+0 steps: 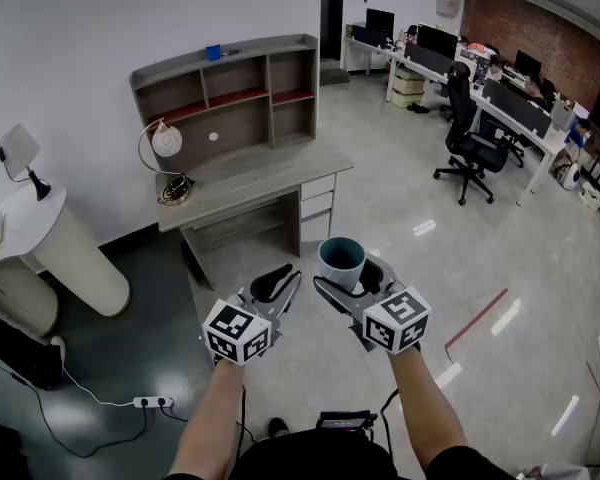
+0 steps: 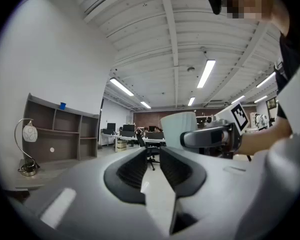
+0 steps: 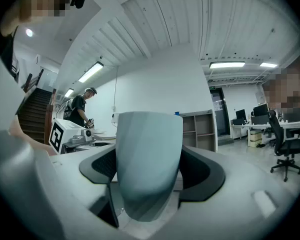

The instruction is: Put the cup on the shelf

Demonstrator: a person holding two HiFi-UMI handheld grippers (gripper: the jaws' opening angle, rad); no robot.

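Note:
A grey-blue cup (image 1: 340, 258) stands upright between the jaws of my right gripper (image 1: 352, 274), which is shut on its sides. In the right gripper view the cup (image 3: 147, 159) fills the gap between the two dark pads. My left gripper (image 1: 283, 284) hangs just left of it, shut, with nothing between its pads (image 2: 135, 169); the cup (image 2: 179, 129) shows to its right there. Both grippers are held over the floor. The grey shelf (image 1: 230, 88) sits on a desk against the wall, well ahead and to the left.
A round lamp (image 1: 165, 143) stands on the desk's left end, and a small blue object (image 1: 213, 52) sits atop the shelf. A white rounded stand (image 1: 40, 248) is at far left, a power strip (image 1: 150, 402) lies on the floor, and an office chair (image 1: 470, 148) stands at right.

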